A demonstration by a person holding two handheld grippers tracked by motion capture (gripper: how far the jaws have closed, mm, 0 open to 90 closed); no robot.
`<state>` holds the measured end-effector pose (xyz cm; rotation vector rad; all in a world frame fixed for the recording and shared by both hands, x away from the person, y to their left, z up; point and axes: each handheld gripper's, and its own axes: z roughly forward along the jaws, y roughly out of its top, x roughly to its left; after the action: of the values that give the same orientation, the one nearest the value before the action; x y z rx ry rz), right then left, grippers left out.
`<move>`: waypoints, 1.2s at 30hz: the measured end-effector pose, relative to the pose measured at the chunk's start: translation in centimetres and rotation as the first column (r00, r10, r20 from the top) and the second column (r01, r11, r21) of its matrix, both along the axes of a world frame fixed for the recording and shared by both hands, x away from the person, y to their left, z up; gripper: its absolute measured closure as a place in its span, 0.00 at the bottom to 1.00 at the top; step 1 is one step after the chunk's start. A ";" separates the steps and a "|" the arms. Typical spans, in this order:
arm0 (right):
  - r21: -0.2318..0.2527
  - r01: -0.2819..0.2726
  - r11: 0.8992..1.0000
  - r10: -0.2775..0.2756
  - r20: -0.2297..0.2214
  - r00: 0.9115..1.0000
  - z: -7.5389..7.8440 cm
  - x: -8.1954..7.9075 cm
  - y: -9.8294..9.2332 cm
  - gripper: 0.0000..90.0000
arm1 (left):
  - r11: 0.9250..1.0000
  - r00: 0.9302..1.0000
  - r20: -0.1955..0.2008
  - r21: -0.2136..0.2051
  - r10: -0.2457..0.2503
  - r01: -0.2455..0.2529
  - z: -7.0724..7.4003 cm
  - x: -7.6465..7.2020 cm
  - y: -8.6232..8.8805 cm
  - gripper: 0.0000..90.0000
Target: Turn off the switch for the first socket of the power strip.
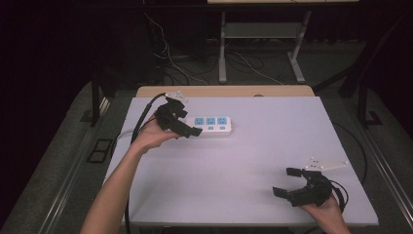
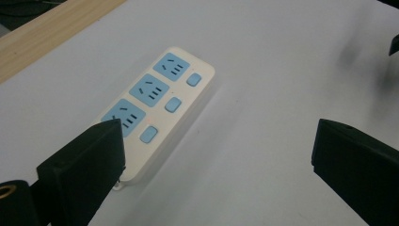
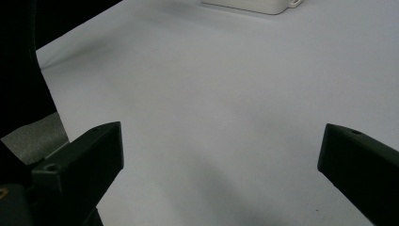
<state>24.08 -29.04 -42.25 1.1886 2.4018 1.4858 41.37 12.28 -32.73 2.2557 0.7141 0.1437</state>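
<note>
The tabletop (image 1: 243,161) is wide and pale, and it carries almost nothing. Seen from above, its one object is a power strip (image 1: 211,125), which lies flat at about 11 o'clock from the middle, with its long side parallel to the far edge. It is white, with three blue sockets and three small blue switches (image 2: 173,104) beside them. Nothing is plugged into it.

The left tongs (image 1: 191,127) are at the left end of the strip. In the left gripper view they are spread wide: one jaw stands over the near end of the strip, at the last socket, and the other jaw is well apart over bare surface. I cannot tell if the jaw touches the strip or only hangs above it. The strip is not grasped.

The right tongs (image 1: 287,181) rest at about 5 o'clock, near the front right corner and well apart from the strip. They are also released and hold nothing. In the right gripper view the end of the strip (image 3: 256,5) is at 12 o'clock.

My judgement is that the work is at its start. The left hand has arrived at the strip, but no grip or press is made. The handling itself is left to do.
</note>
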 end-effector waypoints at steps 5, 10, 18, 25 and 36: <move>0.002 -0.002 1.000 0.002 -0.001 1.000 0.0 0.0 0.0 0.01 | 1.000 1.000 -0.006 0.000 0.010 -0.010 0.2 0.8 0.0 0.04; 0.001 -0.006 1.000 0.006 0.000 1.000 0.0 0.0 0.0 0.01 | 0.999 0.999 -0.013 -0.005 0.034 -0.034 0.1 1.7 0.2 0.07; -0.002 -0.010 1.000 0.010 -0.004 1.000 -0.1 0.1 0.0 0.01 | 0.996 0.997 -0.017 -0.046 0.071 -0.072 -0.3 2.9 0.5 0.15; -0.001 -0.014 1.000 0.014 -0.004 1.000 0.0 0.0 0.1 0.01 | 0.995 0.996 -0.025 -0.055 0.082 -0.084 -1.1 3.6 0.3 0.26; -0.007 -0.018 1.000 0.018 -0.002 1.000 -0.1 0.0 0.1 0.01 | 0.988 0.991 0.013 -0.078 0.136 -0.135 -1.8 4.4 0.4 0.60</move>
<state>24.12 -28.98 -42.33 1.1706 2.4228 1.4807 45.74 12.69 -34.50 2.1301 0.8494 0.1990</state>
